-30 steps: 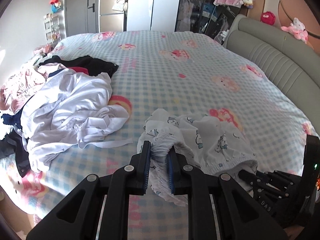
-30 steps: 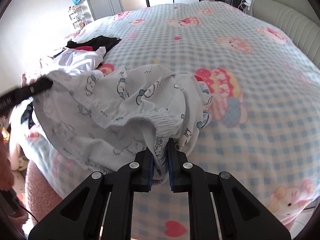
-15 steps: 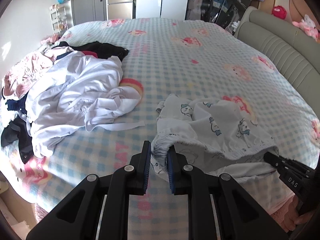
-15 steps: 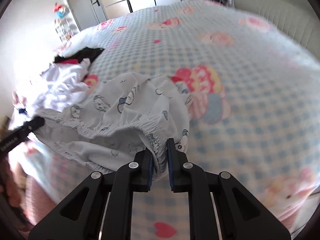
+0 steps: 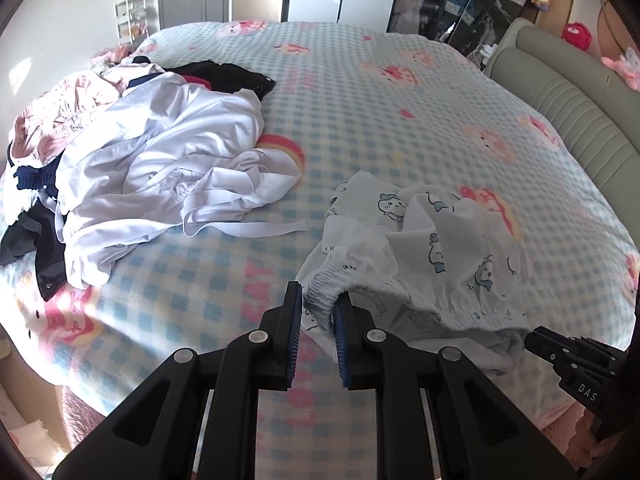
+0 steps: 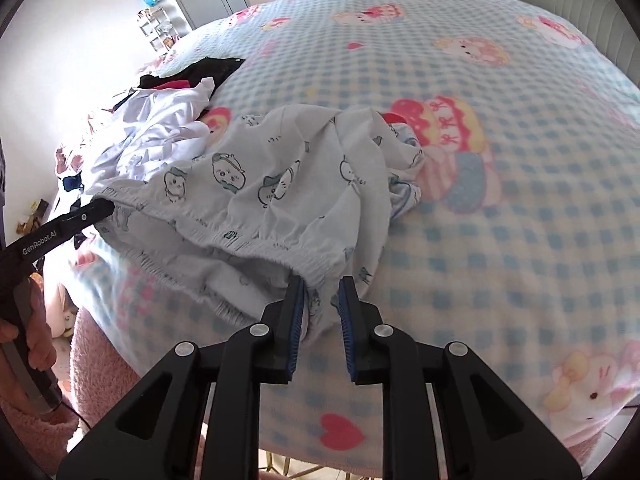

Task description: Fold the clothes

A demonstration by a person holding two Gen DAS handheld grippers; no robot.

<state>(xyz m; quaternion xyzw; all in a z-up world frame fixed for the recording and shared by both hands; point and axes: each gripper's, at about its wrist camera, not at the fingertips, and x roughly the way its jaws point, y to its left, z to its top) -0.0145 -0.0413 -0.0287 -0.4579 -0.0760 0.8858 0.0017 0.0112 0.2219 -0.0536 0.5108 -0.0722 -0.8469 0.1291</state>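
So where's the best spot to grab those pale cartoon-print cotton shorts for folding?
The shorts' elastic waistband, pinched at both ends, coming from the near edge of the blue checked bed: that thick gathered hem faces this side, while the legs trail away across the bed.

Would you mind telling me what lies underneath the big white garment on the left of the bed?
Under the white garment show edges of a black garment, pink clothing and something navy. How far they extend beneath is covered.
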